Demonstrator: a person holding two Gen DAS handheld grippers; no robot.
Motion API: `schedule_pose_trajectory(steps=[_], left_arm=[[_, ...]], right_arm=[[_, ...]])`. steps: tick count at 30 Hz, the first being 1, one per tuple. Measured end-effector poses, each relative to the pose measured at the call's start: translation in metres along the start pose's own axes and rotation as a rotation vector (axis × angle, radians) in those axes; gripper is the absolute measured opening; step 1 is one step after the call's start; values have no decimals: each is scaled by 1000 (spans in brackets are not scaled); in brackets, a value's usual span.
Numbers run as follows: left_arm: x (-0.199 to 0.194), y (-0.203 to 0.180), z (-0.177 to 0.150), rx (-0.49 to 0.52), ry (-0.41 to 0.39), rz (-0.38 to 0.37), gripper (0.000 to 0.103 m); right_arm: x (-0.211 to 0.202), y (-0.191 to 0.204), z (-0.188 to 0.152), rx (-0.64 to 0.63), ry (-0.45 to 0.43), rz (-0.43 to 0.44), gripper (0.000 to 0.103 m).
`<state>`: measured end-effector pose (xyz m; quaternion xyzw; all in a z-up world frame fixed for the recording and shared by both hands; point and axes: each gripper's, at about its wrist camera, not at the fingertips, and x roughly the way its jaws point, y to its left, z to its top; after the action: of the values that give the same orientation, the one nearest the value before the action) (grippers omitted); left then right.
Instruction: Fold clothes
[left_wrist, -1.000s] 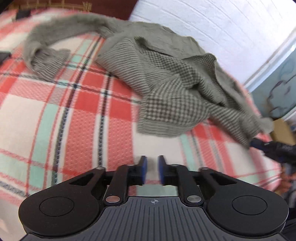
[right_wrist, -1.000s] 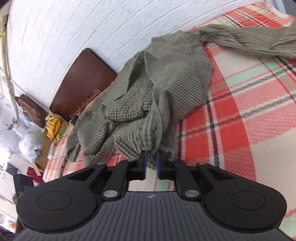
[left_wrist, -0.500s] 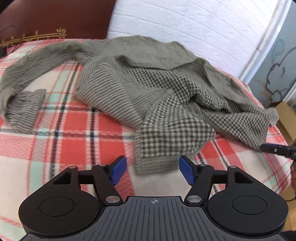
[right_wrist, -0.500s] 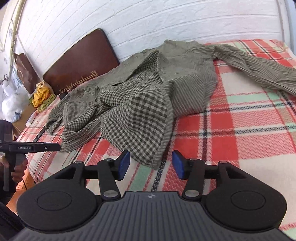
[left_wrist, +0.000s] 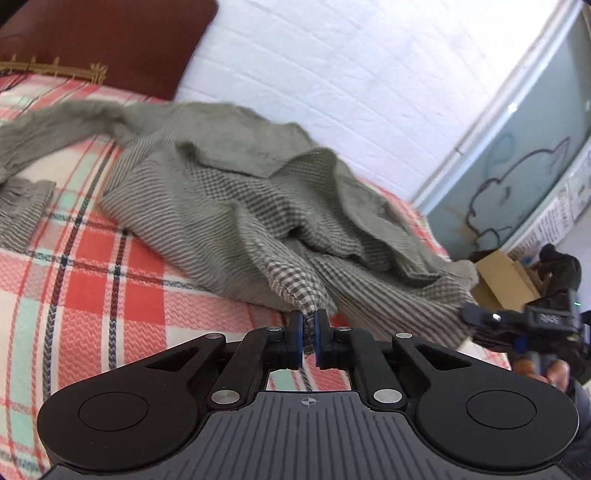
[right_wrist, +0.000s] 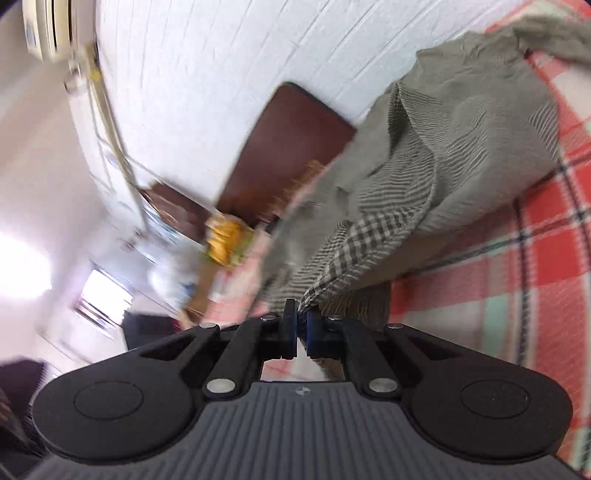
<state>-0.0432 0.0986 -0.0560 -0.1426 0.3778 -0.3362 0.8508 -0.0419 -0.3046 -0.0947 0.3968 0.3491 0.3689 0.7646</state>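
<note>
A grey-green checked and striped shirt (left_wrist: 240, 206) lies crumpled on a red, white and mint plaid blanket (left_wrist: 92, 288). My left gripper (left_wrist: 308, 332) is shut on a checked corner of the shirt's hem and lifts it slightly. My right gripper (right_wrist: 300, 330) is shut on another checked corner of the shirt (right_wrist: 436, 177), which rises off the blanket (right_wrist: 535, 266). The right gripper also shows at the right edge of the left wrist view (left_wrist: 517, 325). One sleeve trails off to the far left (left_wrist: 44, 147).
A dark brown headboard (left_wrist: 110, 40) and a white brick wall (left_wrist: 351, 74) stand behind the bed. A cardboard box (left_wrist: 502, 277) sits off the bed's right end. Yellow items (right_wrist: 225, 243) and clutter show blurred beside the bed.
Both grippers were open around the shirt's hem half a second ago; both have closed on checked corners and lifted them. The right wrist view has tilted and blurred.
</note>
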Motion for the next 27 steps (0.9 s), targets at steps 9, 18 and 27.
schedule_pose_trajectory(steps=[9, 18, 27], left_arm=[[13, 16, -41, -64, 153, 114, 29], [21, 17, -32, -91, 89, 88, 64], [30, 10, -25, -131, 99, 6, 12]], right_arm=[[11, -21, -27, 53, 83, -282, 27], [25, -8, -45, -9, 94, -259, 35], [48, -2, -46, -41, 186, -214, 8]])
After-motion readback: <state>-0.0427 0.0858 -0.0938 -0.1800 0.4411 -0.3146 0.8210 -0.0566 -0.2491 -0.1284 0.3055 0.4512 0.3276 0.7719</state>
